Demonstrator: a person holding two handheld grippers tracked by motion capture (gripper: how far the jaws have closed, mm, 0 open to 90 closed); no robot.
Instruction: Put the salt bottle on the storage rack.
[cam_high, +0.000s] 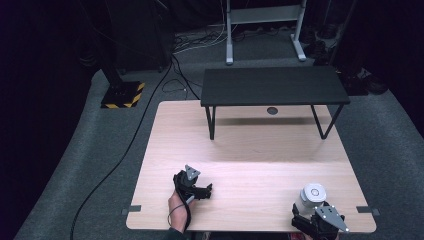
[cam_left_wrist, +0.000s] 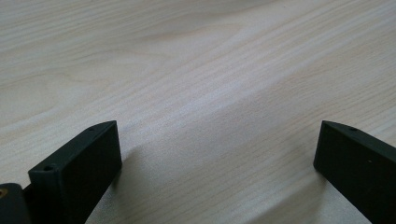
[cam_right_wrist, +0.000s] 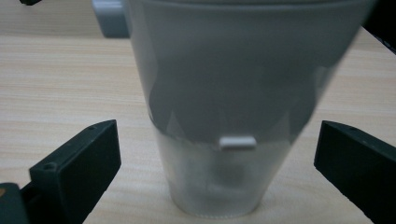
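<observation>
Right gripper (cam_high: 306, 216): lower right of the high view; jaws spread wide, flanking the cup without contact.
Cup (cam_right_wrist: 229, 107): translucent white, upright on the table (cam_high: 250, 145), between the right jaws.
Left gripper (cam_high: 200, 190): lower centre-left, hand-held; jaws wide apart over bare wood.
Black shelf (cam_high: 272, 85): upper centre, at the table's far edge.
</observation>
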